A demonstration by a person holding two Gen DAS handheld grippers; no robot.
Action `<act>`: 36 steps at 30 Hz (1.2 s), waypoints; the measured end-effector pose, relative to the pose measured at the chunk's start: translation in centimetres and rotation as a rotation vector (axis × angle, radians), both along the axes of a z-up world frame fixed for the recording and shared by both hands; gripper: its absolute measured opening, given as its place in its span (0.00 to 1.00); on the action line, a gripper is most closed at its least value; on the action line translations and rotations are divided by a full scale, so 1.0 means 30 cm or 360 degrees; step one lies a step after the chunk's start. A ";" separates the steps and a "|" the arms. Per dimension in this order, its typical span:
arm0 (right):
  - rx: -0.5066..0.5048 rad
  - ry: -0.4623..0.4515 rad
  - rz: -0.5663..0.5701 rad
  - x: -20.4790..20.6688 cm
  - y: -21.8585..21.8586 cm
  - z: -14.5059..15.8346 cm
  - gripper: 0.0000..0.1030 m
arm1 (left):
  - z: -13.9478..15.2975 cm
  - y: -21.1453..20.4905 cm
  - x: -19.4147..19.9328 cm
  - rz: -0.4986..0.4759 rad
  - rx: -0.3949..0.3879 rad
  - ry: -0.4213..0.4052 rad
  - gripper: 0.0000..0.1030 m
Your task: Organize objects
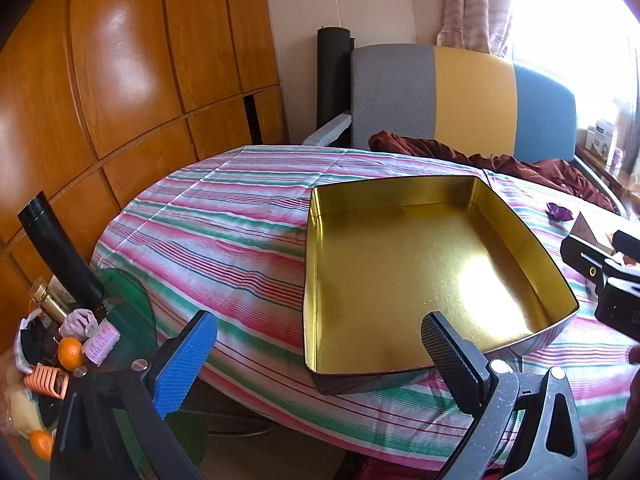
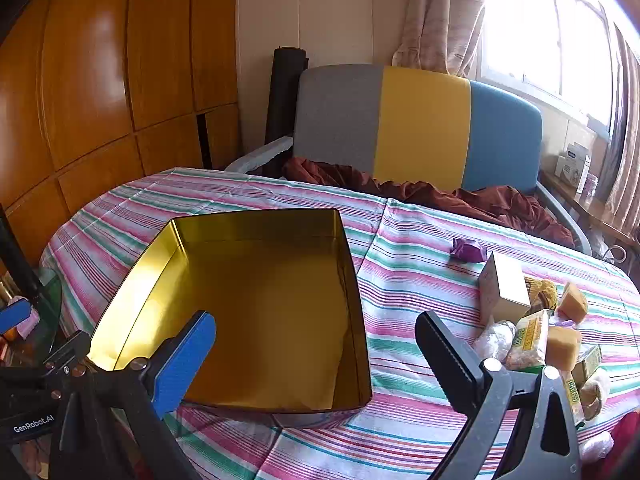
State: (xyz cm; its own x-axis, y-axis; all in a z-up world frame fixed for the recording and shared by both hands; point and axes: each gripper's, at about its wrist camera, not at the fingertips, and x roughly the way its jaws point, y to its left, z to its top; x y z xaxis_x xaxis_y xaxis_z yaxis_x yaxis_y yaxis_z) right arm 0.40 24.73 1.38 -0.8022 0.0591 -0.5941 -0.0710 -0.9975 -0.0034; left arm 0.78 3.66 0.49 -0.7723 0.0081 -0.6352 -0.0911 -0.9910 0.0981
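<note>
A striped-cloth table (image 2: 400, 248) carries an empty gold tin (image 2: 256, 300), a purple wrapper (image 2: 469, 250) and piled snack packets (image 2: 532, 332).

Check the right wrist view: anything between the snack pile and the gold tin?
Nothing visible. Only bare striped tablecloth lies between the snack pile and the open, empty gold tin. The purple wrapped sweet sits farther back, off that line. The right hand-held gripper is open and empty.
</note>
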 end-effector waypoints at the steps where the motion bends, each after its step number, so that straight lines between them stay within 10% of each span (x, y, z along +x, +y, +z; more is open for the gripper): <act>1: -0.0002 0.0000 -0.0004 0.001 0.006 0.000 0.99 | -0.001 0.006 0.001 -0.0009 -0.0003 -0.0004 1.00; 19: -0.0173 -0.0039 -0.0189 0.037 0.206 0.008 0.99 | -0.030 0.075 -0.006 -0.0260 0.0146 -0.0155 1.00; 36: -0.0435 -0.0293 -0.0613 0.232 0.781 0.051 0.99 | 0.000 0.310 0.013 -0.0793 0.0256 -0.0224 1.00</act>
